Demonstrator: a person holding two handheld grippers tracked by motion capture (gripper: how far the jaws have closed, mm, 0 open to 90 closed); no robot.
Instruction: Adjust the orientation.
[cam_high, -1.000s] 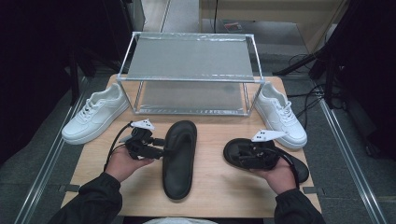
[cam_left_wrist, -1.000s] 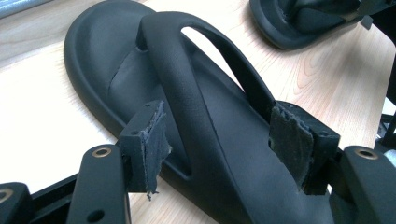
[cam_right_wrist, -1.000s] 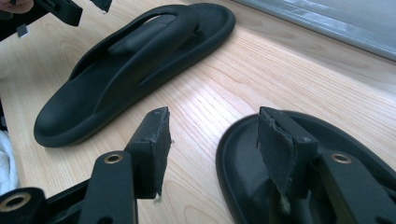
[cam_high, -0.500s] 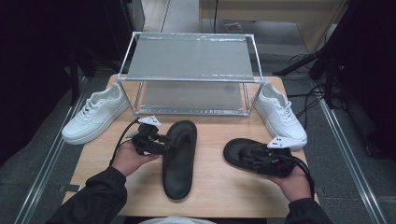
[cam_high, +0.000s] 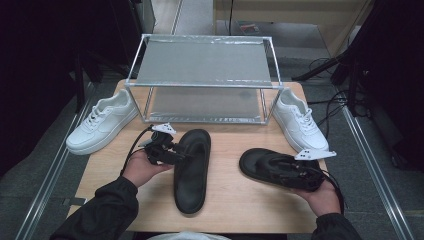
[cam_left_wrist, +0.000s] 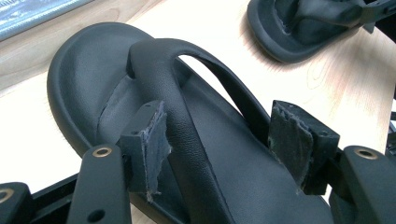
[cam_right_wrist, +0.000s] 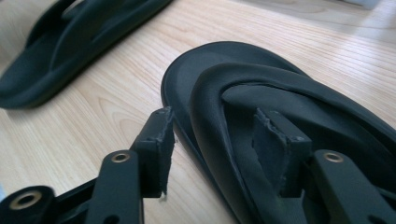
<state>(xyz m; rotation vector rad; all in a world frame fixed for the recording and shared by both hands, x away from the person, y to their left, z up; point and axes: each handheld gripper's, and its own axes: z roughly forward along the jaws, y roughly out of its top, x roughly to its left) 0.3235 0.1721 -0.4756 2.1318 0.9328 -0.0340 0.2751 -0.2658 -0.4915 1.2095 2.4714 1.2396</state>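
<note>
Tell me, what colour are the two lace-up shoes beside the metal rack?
White, both the left sneaker and the right sneaker; the high view shows them best.

Right hand-held gripper (cam_high: 292, 172) further right over the right sandal (cam_high: 267, 167), jaws narrower around its strap (cam_right_wrist: 243, 93).

No readable text or labels anywhere

Wooden table (cam_high: 235, 200): metal-framed rack (cam_high: 202, 80) at back; white sneakers (cam_high: 102, 127) (cam_high: 300, 120) flanking it; two black flip-flops (cam_high: 192, 170) (cam_high: 272, 167) before it.
</note>
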